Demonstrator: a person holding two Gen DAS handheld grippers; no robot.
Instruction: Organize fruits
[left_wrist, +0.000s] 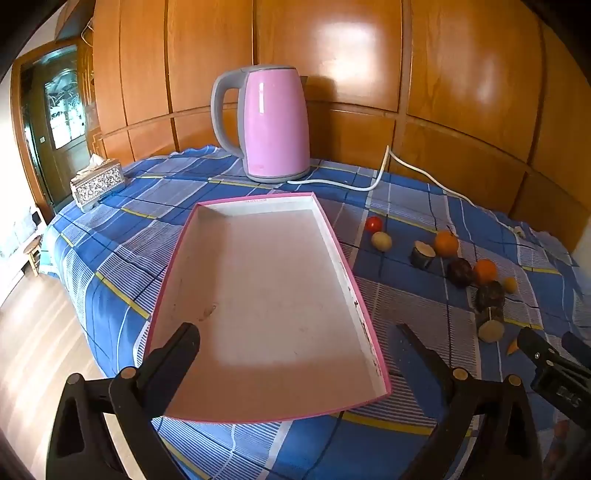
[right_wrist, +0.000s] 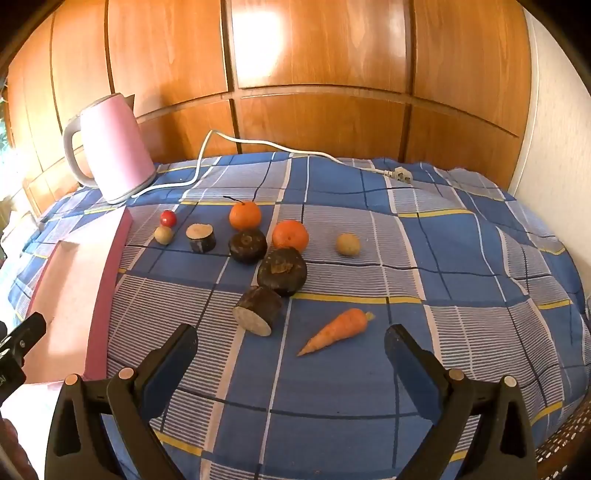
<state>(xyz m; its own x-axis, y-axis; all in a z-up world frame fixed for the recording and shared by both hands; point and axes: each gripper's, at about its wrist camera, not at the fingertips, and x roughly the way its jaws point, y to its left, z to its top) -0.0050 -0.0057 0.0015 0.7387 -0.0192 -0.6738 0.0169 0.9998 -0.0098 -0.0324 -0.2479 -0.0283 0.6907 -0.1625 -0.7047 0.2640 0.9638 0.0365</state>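
A pink-rimmed shallow box (left_wrist: 266, 295) lies empty on the blue checked cloth, also at the left of the right wrist view (right_wrist: 74, 280). My left gripper (left_wrist: 299, 341) is open over its near end. To the box's right lie several fruits and pieces: two oranges (right_wrist: 245, 215) (right_wrist: 290, 235), a red tomato (right_wrist: 168, 218), two small yellowish fruits (right_wrist: 348, 244) (right_wrist: 163, 235), dark round pieces (right_wrist: 282, 271) (right_wrist: 248, 245), cut dark stubs (right_wrist: 257, 310) (right_wrist: 201, 237) and a carrot (right_wrist: 338, 329). My right gripper (right_wrist: 291, 341) is open just before the carrot, holding nothing.
A pink kettle (left_wrist: 275, 125) stands at the back of the table with its white cord (right_wrist: 207, 155) and plug (right_wrist: 400, 173) trailing right. A tissue box (left_wrist: 98, 182) sits at the far left edge. Wood panelling runs behind the table.
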